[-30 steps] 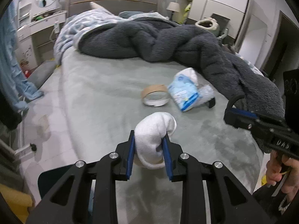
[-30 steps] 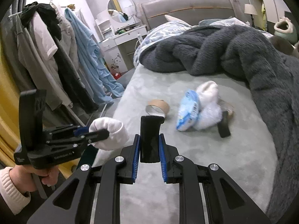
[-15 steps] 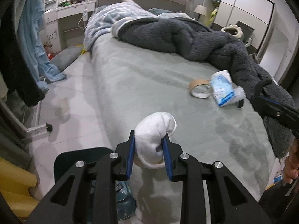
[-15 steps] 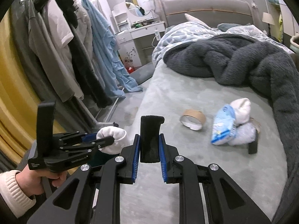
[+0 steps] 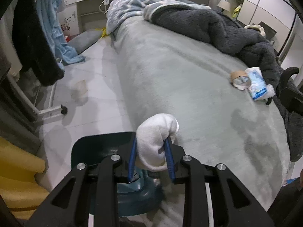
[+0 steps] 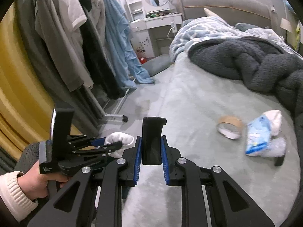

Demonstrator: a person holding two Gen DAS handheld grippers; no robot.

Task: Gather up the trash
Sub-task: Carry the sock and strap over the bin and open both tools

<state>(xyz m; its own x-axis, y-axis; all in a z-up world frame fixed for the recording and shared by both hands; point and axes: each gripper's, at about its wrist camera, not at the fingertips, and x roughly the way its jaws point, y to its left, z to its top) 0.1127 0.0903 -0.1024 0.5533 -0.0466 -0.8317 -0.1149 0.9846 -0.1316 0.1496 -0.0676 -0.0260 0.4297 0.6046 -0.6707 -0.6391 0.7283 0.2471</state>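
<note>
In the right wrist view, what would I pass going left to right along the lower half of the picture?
The person's hand → left gripper squeezing a white wad → right gripper clamping a black piece → cardboard tape roll → blue-and-white packet, on the grey bed.

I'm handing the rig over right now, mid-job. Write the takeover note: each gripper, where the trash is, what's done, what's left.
Left gripper: shut on a white wad, held above the dark teal bin on the floor beside the bed.
Right gripper: shut on a black flat piece, over the bed's near edge.
On the bed: cardboard tape ring, with a blue-and-white packet and white wads beside it, and a small black item at that pile's near side.
Done: two pieces picked up.
Left: drop both in the bin, then collect the rest.
</note>
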